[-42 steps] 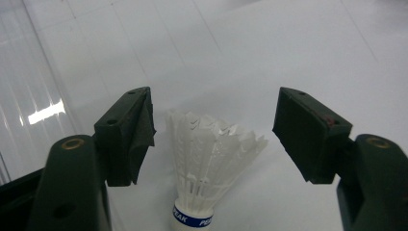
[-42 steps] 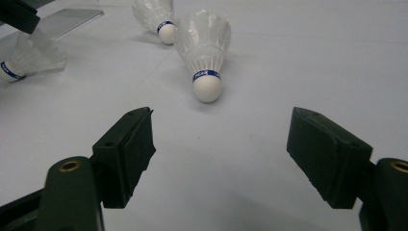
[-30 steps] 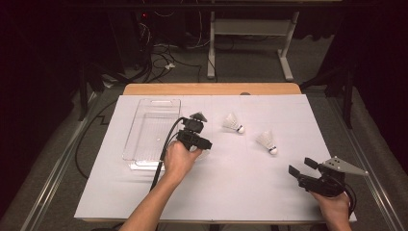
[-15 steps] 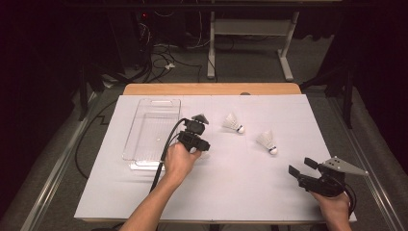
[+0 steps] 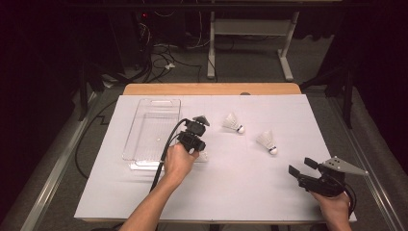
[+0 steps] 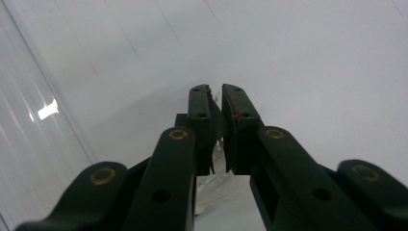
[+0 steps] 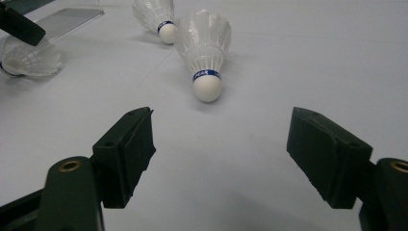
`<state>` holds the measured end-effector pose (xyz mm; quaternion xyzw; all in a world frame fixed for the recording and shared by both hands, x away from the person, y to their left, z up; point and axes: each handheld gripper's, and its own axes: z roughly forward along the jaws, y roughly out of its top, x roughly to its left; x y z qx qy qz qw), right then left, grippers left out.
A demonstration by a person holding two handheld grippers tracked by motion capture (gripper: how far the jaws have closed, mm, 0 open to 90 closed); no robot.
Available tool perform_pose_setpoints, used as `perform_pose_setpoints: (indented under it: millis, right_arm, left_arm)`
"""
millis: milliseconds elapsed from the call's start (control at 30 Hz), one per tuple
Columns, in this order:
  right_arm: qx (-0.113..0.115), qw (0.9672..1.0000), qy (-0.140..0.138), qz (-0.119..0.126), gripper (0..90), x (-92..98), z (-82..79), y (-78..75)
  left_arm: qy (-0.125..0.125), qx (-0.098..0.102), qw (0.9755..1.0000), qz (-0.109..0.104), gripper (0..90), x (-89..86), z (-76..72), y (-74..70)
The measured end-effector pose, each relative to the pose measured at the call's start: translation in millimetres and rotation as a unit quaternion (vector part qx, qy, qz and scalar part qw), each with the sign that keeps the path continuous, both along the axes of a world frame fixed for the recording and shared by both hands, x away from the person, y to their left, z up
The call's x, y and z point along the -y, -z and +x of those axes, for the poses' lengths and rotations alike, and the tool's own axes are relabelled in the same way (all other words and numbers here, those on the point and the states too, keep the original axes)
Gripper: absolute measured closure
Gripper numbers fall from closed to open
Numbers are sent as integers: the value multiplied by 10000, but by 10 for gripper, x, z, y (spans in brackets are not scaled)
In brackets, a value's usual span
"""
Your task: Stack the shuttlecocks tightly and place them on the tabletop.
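So the biggest thing here is the table, covered with a white sheet, one wooden edge peeking out at the far side. On it sits one clear plastic tray, long and shallow, over on the left half. As far as I can see, there's nothing inside it, just glare on the bottom.

Two grippers. The right gripper sits near the front right corner of the sheet, jaws spread wide with nothing between them, pointed at the closest shuttlecock. The left gripper is right next to the tray's near right corner, pointing down at the sheet. Its jaws have just been closing and are now narrow, pinched onto the feathers of a shuttlecock, and you can see white skirt poking out between and under the pads in the left gripper view.

Shuttlecocks: three total, all white feather ones with a blue band round the cork. One held shuttlecock is at the left gripper, on the sheet just beside the tray, outside it. The middle shuttlecock lies on its side near the center. The right shuttlecock lies a bit closer to the right gripper, cork pointing toward it. These two loose ones are near each other but not touching.
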<state>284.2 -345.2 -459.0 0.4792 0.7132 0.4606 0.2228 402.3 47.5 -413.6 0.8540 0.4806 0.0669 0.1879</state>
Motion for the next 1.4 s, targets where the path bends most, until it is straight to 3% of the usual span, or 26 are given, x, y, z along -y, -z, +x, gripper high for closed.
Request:
perform_pose_setpoints:
  millis: [467,800,1400]
  right_arm:
    - [-4,10000,-2,-28,252,-4,0,1]
    - [-15,10000,10,-33,252,-3,1,3]
    - [-29,10000,27,-18,251,2,6,8]
  left_arm:
    - [436,128,9990,-31,890,-8,-14,-12]
    - [535,358,9979,-107,891,-25,35,-138]
    - [601,414,9971,-228,890,-44,237,-153]
